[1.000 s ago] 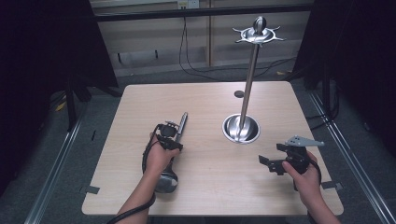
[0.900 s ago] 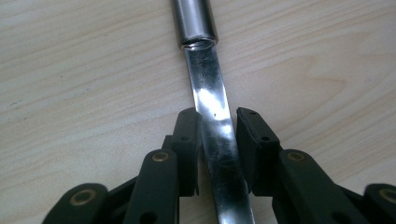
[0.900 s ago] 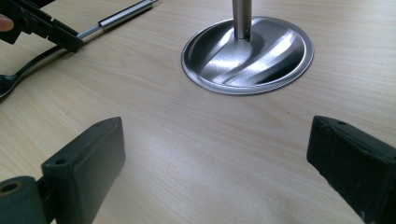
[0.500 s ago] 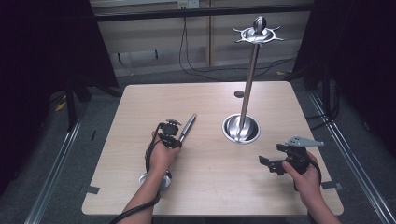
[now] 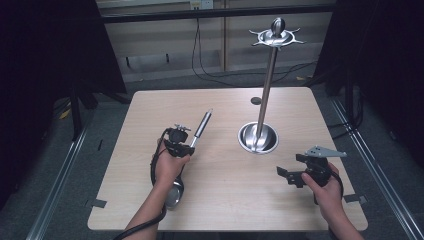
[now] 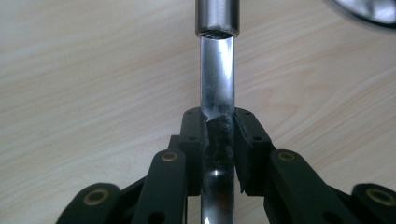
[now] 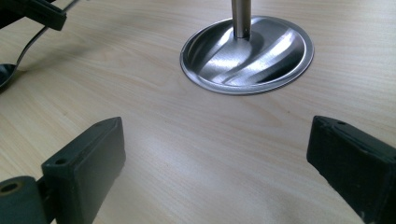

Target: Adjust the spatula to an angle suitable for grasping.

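My left gripper sits left of the table's middle, nearer the front edge than the back. Its jaws have just been closing and now pinch the ladle by its metal shaft, pads pressed on both sides (the left gripper view shows the shaft running straight up between them into a thicker steel handle). The ladle's long axis runs diagonally: bowl low toward the front edge by my wrist, handle tip angled up toward the back and slightly right, at the stand. The utensil stand rises from its round dish right of centre. My right gripper rests near the front right corner, jaws spread wide with nothing between them, facing the dish.
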Available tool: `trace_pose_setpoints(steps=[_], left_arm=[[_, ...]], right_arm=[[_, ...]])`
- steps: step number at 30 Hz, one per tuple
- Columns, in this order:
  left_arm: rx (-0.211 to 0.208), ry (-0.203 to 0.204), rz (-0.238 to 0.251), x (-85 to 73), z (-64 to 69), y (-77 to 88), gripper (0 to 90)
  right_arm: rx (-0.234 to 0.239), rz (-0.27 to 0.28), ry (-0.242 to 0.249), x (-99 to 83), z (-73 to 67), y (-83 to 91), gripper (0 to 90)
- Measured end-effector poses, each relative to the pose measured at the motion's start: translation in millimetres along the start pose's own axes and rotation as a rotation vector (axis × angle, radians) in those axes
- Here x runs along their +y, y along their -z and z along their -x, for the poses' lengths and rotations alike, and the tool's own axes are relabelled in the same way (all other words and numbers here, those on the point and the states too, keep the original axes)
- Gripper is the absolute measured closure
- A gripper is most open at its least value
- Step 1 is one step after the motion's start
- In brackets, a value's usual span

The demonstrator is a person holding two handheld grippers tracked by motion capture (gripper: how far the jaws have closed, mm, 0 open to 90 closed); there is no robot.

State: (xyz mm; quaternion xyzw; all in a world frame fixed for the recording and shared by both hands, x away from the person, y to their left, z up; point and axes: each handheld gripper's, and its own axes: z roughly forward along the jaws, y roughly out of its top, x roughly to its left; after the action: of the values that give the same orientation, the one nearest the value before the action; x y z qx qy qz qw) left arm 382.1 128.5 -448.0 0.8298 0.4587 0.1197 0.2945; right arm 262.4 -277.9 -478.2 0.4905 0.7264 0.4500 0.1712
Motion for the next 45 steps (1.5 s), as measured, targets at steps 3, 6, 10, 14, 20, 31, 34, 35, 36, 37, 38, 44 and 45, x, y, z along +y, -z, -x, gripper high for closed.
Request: trace_pose_setpoints(steps=[3,6,10,14,20,31,34,35,36,37,38,44,45], left_arm=[[-0.038,-0.009,0.086,-0.4,-1.4,14.2,75.4],[-0.051,-0.010,0.130,-0.4,-1.9,20.4,75.3],[-0.110,-0.025,0.214,-0.6,-5.5,31.2,75.3],[-0.137,-0.020,0.279,-2.6,-8.1,40.0,75.3],[-0.175,-0.021,0.357,-5.9,-8.7,53.5,75.3],[-0.235,-0.018,0.445,-5.7,-10.0,67.6,75.3],[-0.261,-0.006,0.466,-4.0,-10.6,66.9,75.3],[-0.261,-0.006,0.466,-4.0,-10.6,66.9,75.3],[-0.264,-0.011,0.469,-3.4,-10.4,66.9,75.3],[-0.269,-0.005,0.471,-2.5,-8.5,67.0,75.3],[-0.269,-0.005,0.471,-2.5,-8.5,67.0,75.3],[-0.267,-0.018,0.484,-1.1,-1.6,69.8,75.3],[-0.268,-0.019,0.489,-0.8,-0.3,70.2,75.3]], right_arm=[[-0.001,0.004,0.001,-0.4,-0.9,-0.7,4.1],[0.001,0.009,-0.001,-0.5,-1.2,-0.9,4.1],[0.000,0.022,-0.003,-0.4,-1.5,-0.5,4.2],[0.008,0.013,0.005,-1.4,-1.5,-1.8,4.2],[0.003,0.012,0.003,-2.1,-0.7,-2.7,4.2],[0.006,0.022,-0.011,-2.1,-2.1,-1.5,4.2],[0.010,0.021,-0.007,-2.0,-2.1,-2.4,4.2],[0.010,0.021,-0.007,-2.0,-2.1,-2.4,4.2],[0.009,0.021,-0.007,-1.9,-2.0,-2.2,4.2],[0.008,0.022,-0.007,-1.8,-1.8,-1.7,4.2],[0.008,0.022,-0.007,-1.8,-1.8,-1.7,4.2],[0.026,0.030,0.009,0.0,-6.4,-3.2,4.2],[0.035,0.033,0.021,0.9,-8.2,-4.3,4.2]])
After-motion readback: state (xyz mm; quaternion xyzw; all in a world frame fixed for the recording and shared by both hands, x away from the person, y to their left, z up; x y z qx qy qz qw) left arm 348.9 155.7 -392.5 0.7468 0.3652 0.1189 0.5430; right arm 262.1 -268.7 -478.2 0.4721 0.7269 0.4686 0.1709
